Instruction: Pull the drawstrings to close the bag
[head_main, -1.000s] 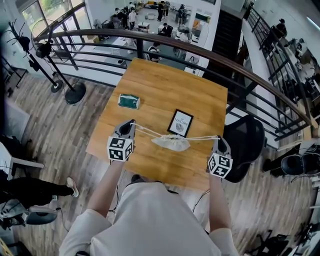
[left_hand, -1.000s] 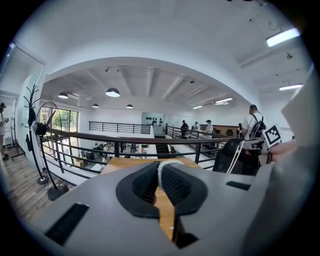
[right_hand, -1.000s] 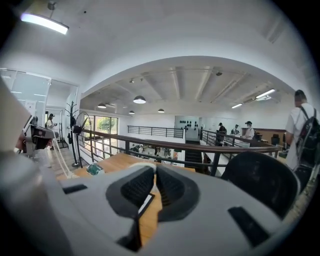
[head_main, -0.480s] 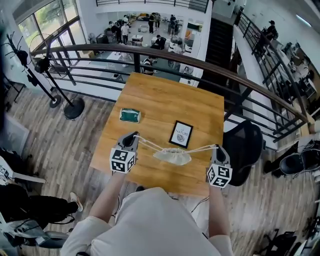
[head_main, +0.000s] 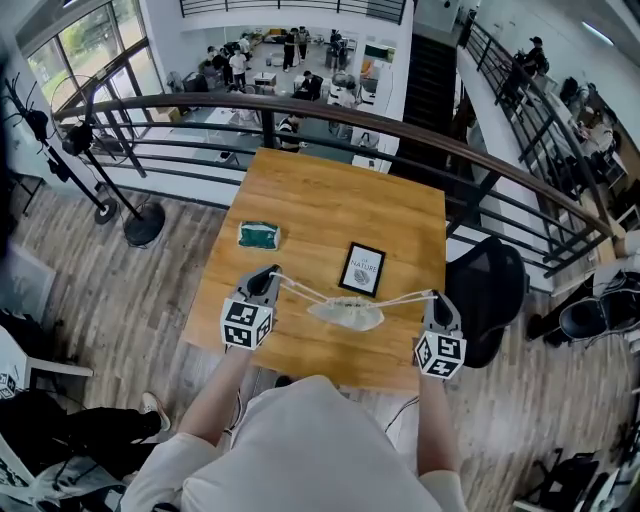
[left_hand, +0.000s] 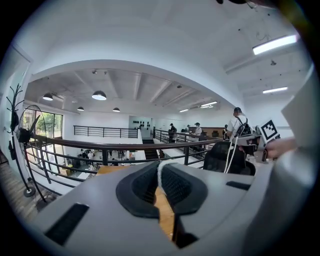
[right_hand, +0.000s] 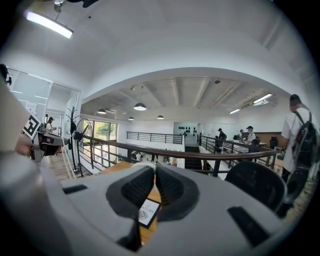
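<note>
A small white drawstring bag (head_main: 346, 314) lies gathered on the wooden table (head_main: 330, 205), near its front edge. One white drawstring (head_main: 298, 290) runs taut from the bag up to my left gripper (head_main: 266, 277), which is shut on it. The cord (left_hand: 160, 169) shows pinched between that gripper's black pads. The other drawstring (head_main: 402, 297) stretches right to my right gripper (head_main: 436, 298), also shut, with a bit of cord (right_hand: 143, 164) at the top of its closed jaws. The two grippers stand well apart, one on each side of the bag.
A black-framed card (head_main: 364, 268) lies just behind the bag, and a green packet (head_main: 259, 234) lies at the table's left. A black office chair (head_main: 490, 288) stands at the right edge. A dark railing (head_main: 300, 105) curves behind the table.
Both grippers keep their hold with the strings stretched. The bag and grippers stay almost in place; only the head view has drifted a little.
</note>
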